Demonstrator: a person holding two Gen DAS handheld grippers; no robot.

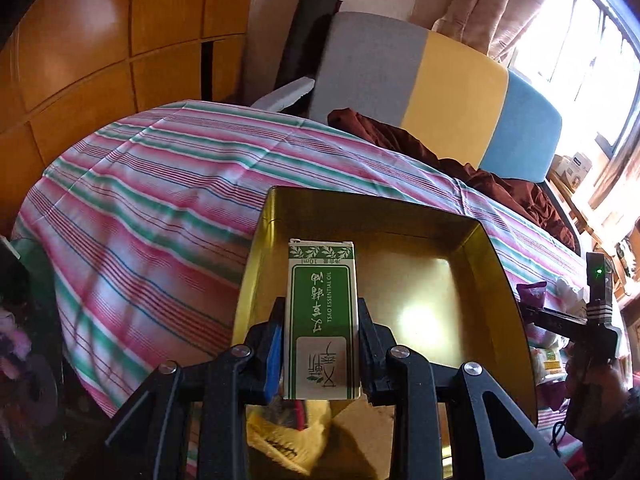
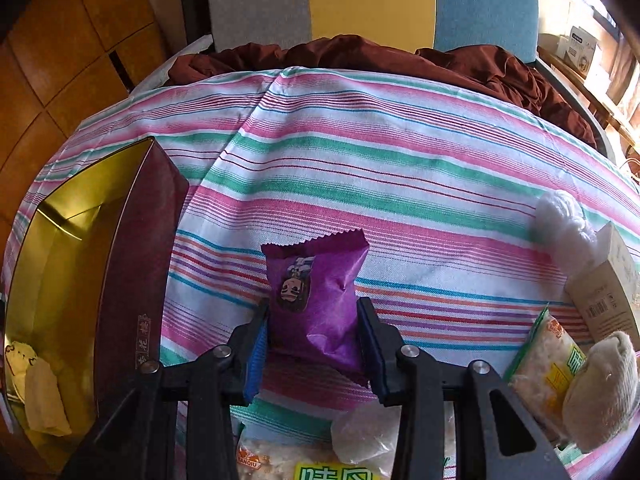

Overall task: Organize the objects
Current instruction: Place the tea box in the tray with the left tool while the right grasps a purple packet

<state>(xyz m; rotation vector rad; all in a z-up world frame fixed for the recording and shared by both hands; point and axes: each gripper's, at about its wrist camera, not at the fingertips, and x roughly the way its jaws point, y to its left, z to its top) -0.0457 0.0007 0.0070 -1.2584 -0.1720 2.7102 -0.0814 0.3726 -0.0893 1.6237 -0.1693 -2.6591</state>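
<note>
Jaws of our left gripper (image 1: 320, 336) clamp a green-and-white essential oil box (image 1: 321, 320), held above the gold-lined tin (image 1: 496, 264). Jaws of our right gripper (image 2: 313, 334) close around a purple snack packet (image 2: 316, 296) over the striped tablecloth (image 2: 400, 160). We see the tin (image 2: 132, 280) at left, and a white snack bag (image 2: 548, 364) at right.

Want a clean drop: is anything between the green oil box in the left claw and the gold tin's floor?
Nothing visible. The green oil box, held by the left claw, hangs over the gold tin; the yellow packet lies nearer, below the claw.
</note>
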